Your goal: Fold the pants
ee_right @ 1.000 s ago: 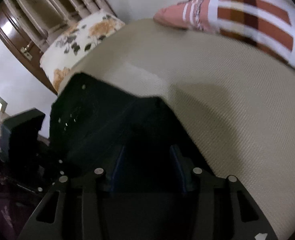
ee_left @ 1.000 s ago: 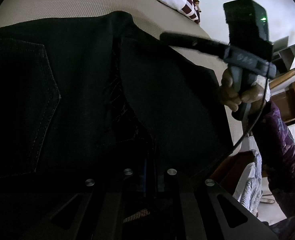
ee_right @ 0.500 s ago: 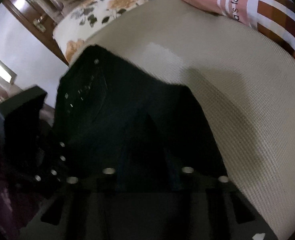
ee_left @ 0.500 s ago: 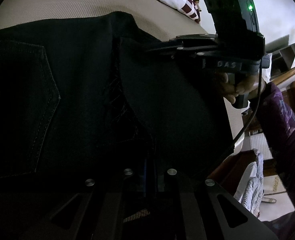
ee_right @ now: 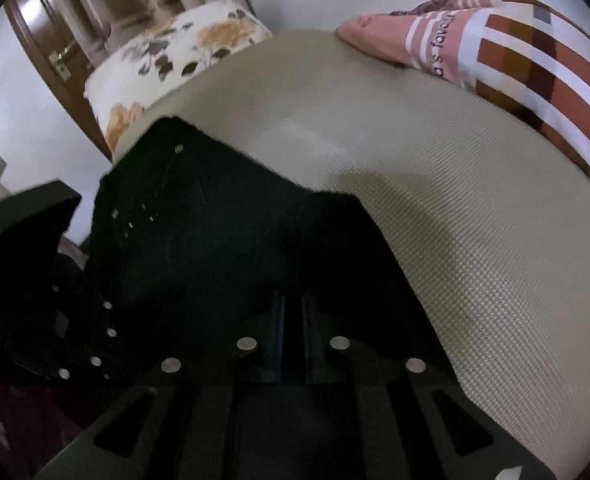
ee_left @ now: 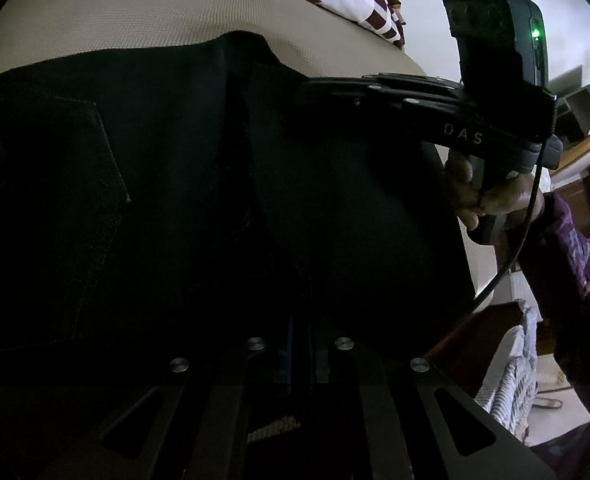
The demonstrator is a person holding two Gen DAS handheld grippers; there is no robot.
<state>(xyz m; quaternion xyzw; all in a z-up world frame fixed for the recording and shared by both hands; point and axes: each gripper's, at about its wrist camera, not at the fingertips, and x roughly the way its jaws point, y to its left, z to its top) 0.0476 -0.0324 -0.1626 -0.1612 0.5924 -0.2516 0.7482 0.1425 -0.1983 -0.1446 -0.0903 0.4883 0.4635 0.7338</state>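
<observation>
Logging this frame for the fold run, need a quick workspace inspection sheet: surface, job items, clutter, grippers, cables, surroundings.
Surface: beige woven bed cover, mostly bare.
Job's things: dark pants spread flat, back pocket up.
Clutter: checked pillow at the far edge; floral pillow at the corner.
Grippers: left gripper shut on the pants edge; right gripper has just been closing, now shut on the pants fabric.
Cables: black cable hangs from the right gripper's handle.
Surroundings: wooden door, white wall, wooden furniture beside the bed.
</observation>
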